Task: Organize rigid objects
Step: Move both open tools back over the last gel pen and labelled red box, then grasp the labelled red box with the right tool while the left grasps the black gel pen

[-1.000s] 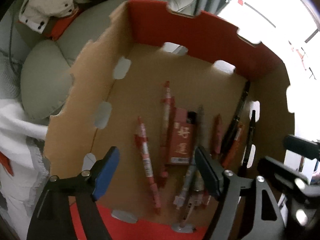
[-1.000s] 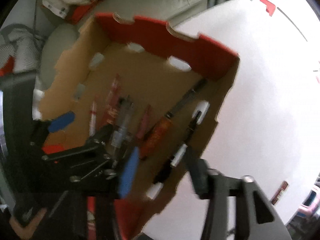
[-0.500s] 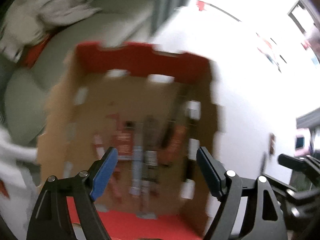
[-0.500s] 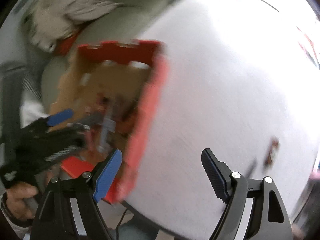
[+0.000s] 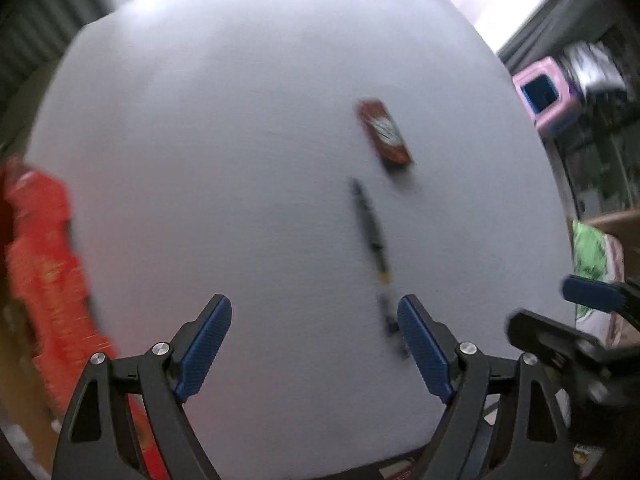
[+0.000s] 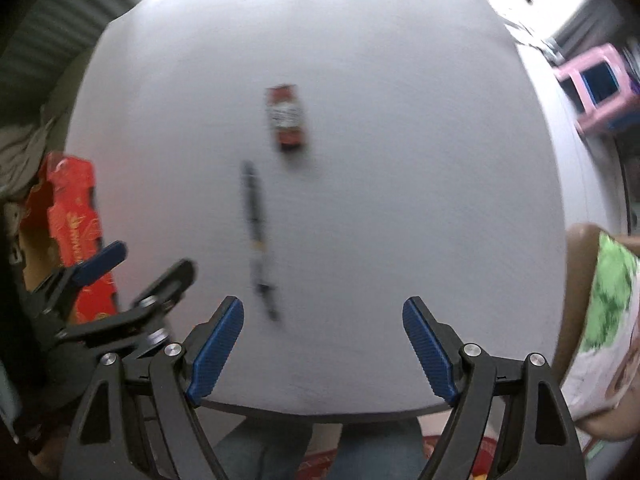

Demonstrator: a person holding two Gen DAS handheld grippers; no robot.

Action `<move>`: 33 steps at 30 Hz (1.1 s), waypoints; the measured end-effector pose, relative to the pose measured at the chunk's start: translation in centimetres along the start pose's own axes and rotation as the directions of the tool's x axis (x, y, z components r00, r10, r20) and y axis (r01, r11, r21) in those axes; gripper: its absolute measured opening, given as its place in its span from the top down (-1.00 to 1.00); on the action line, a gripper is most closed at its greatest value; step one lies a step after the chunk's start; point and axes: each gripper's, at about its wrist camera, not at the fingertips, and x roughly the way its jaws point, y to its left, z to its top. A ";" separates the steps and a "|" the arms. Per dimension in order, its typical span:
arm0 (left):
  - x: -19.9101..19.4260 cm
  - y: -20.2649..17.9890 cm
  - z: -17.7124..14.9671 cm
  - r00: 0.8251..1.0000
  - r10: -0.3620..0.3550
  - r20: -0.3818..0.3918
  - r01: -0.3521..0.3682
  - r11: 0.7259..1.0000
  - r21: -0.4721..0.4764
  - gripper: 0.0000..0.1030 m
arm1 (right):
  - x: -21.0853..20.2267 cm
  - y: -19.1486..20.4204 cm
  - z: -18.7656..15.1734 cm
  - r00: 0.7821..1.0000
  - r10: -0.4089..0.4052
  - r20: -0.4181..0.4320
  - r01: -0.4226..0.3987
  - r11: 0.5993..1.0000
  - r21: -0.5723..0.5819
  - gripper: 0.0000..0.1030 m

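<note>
Both tools point down at the white counter (image 6: 400, 160), left tool (image 5: 314, 344) still opening wider and empty, right tool (image 6: 322, 344) spread wide and empty too. Dark pen (image 6: 256, 236) and red pack (image 6: 288, 120) lie close together ahead; red box (image 6: 72, 224) sits left.

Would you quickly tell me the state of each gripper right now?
Left gripper: jaws open, just widened, holding nothing.
Right gripper: jaws open, just widened, holding nothing.
</note>
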 end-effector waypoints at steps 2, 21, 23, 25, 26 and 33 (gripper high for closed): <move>1.6 -1.8 0.4 1.000 0.009 -0.019 -0.008 1.000 0.010 -0.70 | 0.2 -2.3 -0.7 1.000 -0.004 -0.006 0.005 0.999 0.040 -0.61; 4.2 7.0 2.7 0.990 0.141 -0.004 -0.137 0.961 -0.239 -1.00 | 2.0 -1.4 5.2 0.997 0.075 0.009 -0.075 0.997 -0.025 -0.61; 4.2 6.0 3.0 0.990 0.141 -0.001 -0.138 0.968 -0.209 -1.00 | 2.8 0.2 7.2 0.998 0.067 0.014 -0.066 0.996 -0.053 -0.61; 4.3 4.6 3.5 0.989 0.148 0.028 -0.143 0.980 -0.136 -1.00 | 3.4 1.3 8.6 0.998 0.057 0.028 -0.054 0.996 -0.075 -0.61; 4.3 4.2 3.9 0.986 0.158 0.046 -0.153 0.983 -0.104 -1.00 | 3.5 1.8 9.1 0.998 0.048 0.037 -0.045 0.995 -0.086 -0.61; 4.0 7.5 6.0 0.982 0.157 0.101 -0.146 0.983 -0.108 -1.00 | 5.7 4.5 11.9 1.000 0.005 0.025 -0.001 0.984 -0.176 -0.60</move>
